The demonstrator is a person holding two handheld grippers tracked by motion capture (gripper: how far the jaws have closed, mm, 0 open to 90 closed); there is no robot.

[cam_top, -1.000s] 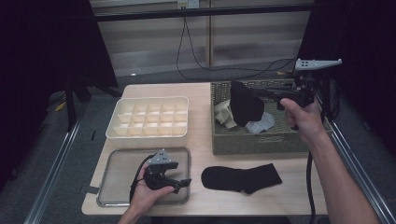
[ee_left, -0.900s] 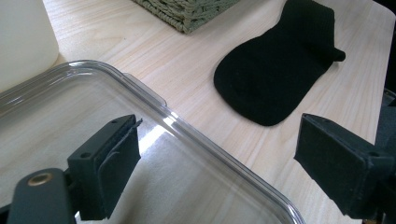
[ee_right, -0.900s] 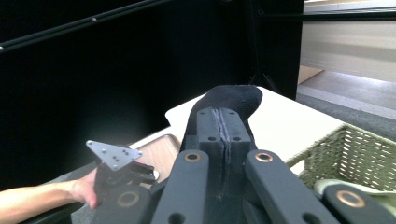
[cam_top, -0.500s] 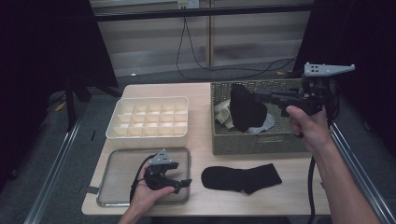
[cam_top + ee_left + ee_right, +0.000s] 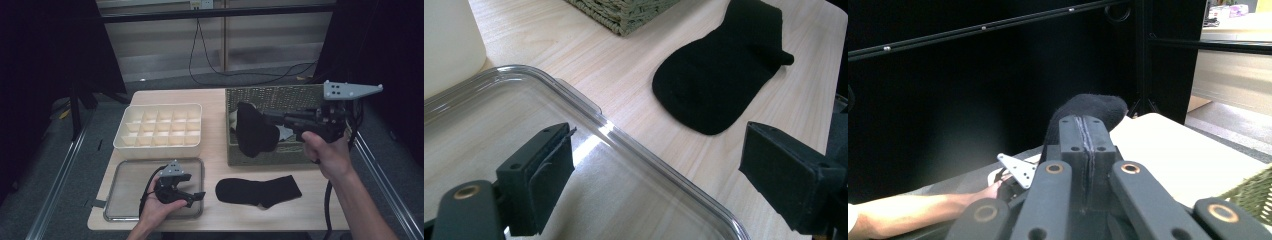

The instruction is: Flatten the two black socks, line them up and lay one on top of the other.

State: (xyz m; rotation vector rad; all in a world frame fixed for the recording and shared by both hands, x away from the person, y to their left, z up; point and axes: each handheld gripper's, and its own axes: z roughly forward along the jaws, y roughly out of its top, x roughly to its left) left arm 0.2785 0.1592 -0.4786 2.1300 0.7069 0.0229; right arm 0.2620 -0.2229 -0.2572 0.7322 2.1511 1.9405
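Black cloth hangs from the right tool (image 5: 270,118): a dark sock (image 5: 255,131), clenched between jaws pressed flat together, dangles above the wicker basket (image 5: 250,94) at about 2 o'clock on the worktop (image 5: 215,97). In the right gripper view the sock's rounded end (image 5: 1088,107) rises just past the shut jaw tips. Something pale lies inside the basket beside the hanging sock; what it is cannot be told.

A 2nd black sock (image 5: 258,191) lies flat on the wood at roughly 5 o'clock, just in front of the basket and apart from it.

At 7 o'clock the left tool (image 5: 195,196) rests in the person's hand over a clear tray (image 5: 112,200); its jaws stand wide apart and hold nothing. In the left gripper view the tray's rim (image 5: 649,157) runs between the 2 pads, with the flat sock (image 5: 719,80) beyond it.

At 10 o'clock sits a cream divided box (image 5: 160,127), behind the tray.
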